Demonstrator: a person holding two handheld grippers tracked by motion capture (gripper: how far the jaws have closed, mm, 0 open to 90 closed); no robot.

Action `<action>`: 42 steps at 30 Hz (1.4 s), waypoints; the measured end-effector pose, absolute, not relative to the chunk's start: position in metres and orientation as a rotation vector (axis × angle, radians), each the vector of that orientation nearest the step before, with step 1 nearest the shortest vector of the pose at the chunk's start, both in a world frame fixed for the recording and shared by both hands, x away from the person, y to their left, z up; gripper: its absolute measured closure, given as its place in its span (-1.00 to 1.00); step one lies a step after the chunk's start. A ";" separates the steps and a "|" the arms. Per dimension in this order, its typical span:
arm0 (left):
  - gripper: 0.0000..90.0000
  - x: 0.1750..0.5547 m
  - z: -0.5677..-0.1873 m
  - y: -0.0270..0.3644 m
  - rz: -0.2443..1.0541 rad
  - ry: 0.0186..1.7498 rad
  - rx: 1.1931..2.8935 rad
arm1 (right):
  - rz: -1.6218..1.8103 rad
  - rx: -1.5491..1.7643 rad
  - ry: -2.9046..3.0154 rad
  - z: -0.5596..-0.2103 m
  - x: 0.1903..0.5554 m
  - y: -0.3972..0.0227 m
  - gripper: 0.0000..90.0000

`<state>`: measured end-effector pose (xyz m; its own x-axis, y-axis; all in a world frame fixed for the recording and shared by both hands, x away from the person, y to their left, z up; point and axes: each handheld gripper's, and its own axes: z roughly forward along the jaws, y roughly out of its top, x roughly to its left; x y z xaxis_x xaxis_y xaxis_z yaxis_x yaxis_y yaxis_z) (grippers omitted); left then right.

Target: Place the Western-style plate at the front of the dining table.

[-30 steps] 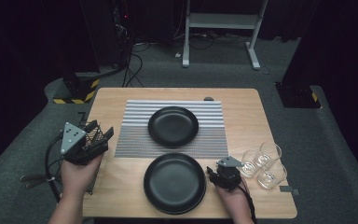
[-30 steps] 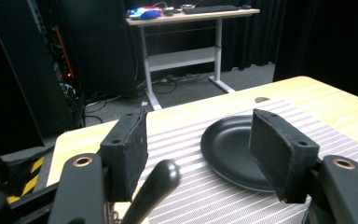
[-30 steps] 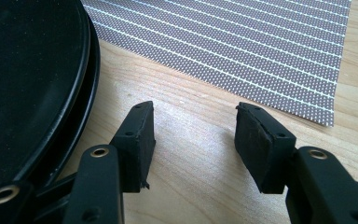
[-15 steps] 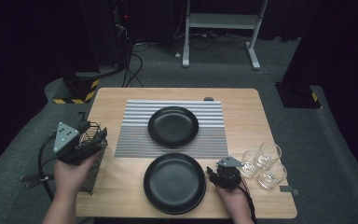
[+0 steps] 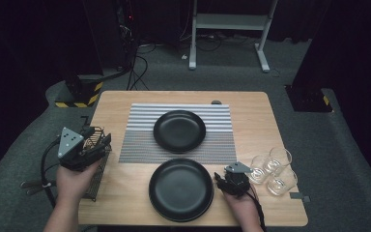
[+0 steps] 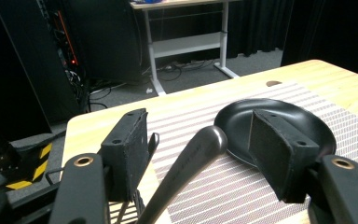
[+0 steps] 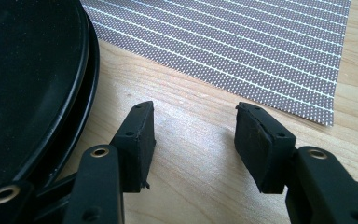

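My left gripper (image 5: 96, 144) hovers over a black wire basket (image 5: 95, 181) at the table's left edge. In the left gripper view a metal utensil handle (image 6: 186, 163) rises between the jaws of the left gripper (image 6: 196, 126). The jaws have just been closing a little, and there is a gap between the handle and each pad. A small black plate (image 5: 179, 130) (image 6: 284, 109) lies on the striped mat (image 5: 140, 145). My right gripper (image 5: 222, 181) (image 7: 193, 135) rests open on the wood beside the large black plate (image 5: 181, 189) (image 7: 28, 70), with nothing between its pads.
Three clear glasses (image 5: 270, 166) stand in a cluster at the table's right edge, close behind the right hand. The striped mat (image 7: 242, 42) lies just ahead of the right gripper. A desk frame (image 5: 227, 21) and cables sit on the floor beyond the table.
The left gripper has shifted slightly sideways over the wire basket. The right gripper and the plates have kept still.
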<state>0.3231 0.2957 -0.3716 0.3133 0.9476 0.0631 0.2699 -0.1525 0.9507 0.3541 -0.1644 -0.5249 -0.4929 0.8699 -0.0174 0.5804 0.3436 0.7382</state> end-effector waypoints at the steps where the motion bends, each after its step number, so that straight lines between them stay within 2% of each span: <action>1: -0.15 0.323 -0.372 0.296 0.898 1.130 1.633 | 0.958 1.273 2.203 -0.525 0.354 -0.164 0.06; 10: -0.05 0.324 -0.377 0.297 0.907 1.143 1.643 | 0.958 1.273 2.203 -0.525 0.354 -0.164 0.06; 26: 0.49 0.325 -0.380 0.289 0.975 1.141 1.701 | 0.959 1.272 2.203 -0.525 0.354 -0.164 0.06; 30: 0.55 0.324 -0.379 0.286 1.022 1.136 1.720 | 0.958 1.273 2.203 -0.525 0.354 -0.164 0.06; 38: 0.57 0.326 -0.374 0.295 0.984 1.184 1.650 | 0.959 1.274 2.203 -0.525 0.354 -0.165 0.06; 42: 0.66 0.327 -0.369 0.304 0.958 1.210 1.612 | 0.960 1.273 2.204 -0.525 0.354 -0.165 0.06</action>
<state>0.3267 0.3035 -0.3692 0.2279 0.9710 0.0728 0.2933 -0.1397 0.9457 0.3541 -0.1646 -0.5249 -0.4936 0.8696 -0.0162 0.5805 0.3432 0.7384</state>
